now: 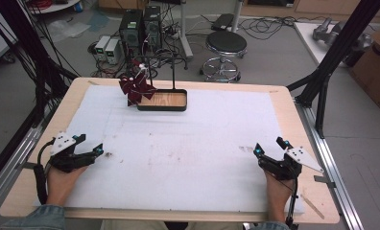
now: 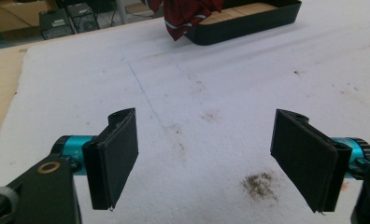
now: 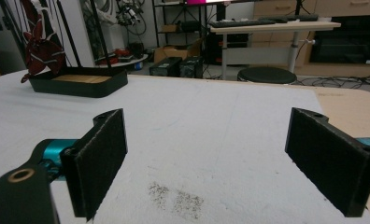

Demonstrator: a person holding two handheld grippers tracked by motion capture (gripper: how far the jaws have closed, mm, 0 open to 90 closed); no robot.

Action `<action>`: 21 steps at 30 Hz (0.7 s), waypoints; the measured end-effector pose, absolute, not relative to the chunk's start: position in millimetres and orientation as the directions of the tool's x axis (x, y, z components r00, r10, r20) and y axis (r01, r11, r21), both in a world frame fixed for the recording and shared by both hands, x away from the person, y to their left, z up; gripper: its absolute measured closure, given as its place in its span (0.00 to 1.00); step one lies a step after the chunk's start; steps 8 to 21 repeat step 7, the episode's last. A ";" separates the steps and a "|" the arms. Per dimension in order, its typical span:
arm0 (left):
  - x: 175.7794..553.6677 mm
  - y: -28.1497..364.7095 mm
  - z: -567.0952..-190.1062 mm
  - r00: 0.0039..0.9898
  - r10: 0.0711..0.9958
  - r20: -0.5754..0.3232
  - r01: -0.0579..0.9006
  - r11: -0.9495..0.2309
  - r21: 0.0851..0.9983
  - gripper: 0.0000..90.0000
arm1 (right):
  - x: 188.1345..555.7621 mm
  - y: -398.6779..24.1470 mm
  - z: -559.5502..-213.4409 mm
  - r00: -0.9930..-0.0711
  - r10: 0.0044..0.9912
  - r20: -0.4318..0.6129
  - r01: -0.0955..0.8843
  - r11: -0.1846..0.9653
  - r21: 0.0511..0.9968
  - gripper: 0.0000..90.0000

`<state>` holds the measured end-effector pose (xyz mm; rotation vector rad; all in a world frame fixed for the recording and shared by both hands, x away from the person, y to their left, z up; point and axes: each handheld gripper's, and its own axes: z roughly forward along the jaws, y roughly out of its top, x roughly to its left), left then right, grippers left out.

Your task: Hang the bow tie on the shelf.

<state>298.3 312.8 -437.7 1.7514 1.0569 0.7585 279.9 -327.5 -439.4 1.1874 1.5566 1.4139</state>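
At the near corners of the white mat (image 1: 188, 158), your left gripper (image 1: 89, 146) and right gripper (image 1: 269, 145) rest with jaws apart, empty. Ahead, well apart from both, red cloth (image 1: 136, 88) hangs at the black tray (image 1: 163, 106); your left is nearer.

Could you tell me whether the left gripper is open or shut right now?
Open: the left gripper has its jaws spread wide, bare white mat between them.
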 end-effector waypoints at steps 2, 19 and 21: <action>297.9 312.9 -437.8 0.439 0.897 0.042 0.329 -0.205 0.922 0.26 | 280.0 -327.7 -439.4 -0.325 0.943 0.074 0.164 -0.021 0.986 0.13; 298.6 312.2 -438.5 0.445 0.894 0.040 0.331 -0.206 0.921 0.26 | 279.9 -327.3 -439.3 -0.323 0.943 0.075 0.165 -0.022 0.986 0.13; 298.6 312.2 -438.5 0.445 0.894 0.040 0.331 -0.206 0.921 0.26 | 279.9 -327.3 -439.3 -0.323 0.943 0.075 0.165 -0.022 0.986 0.13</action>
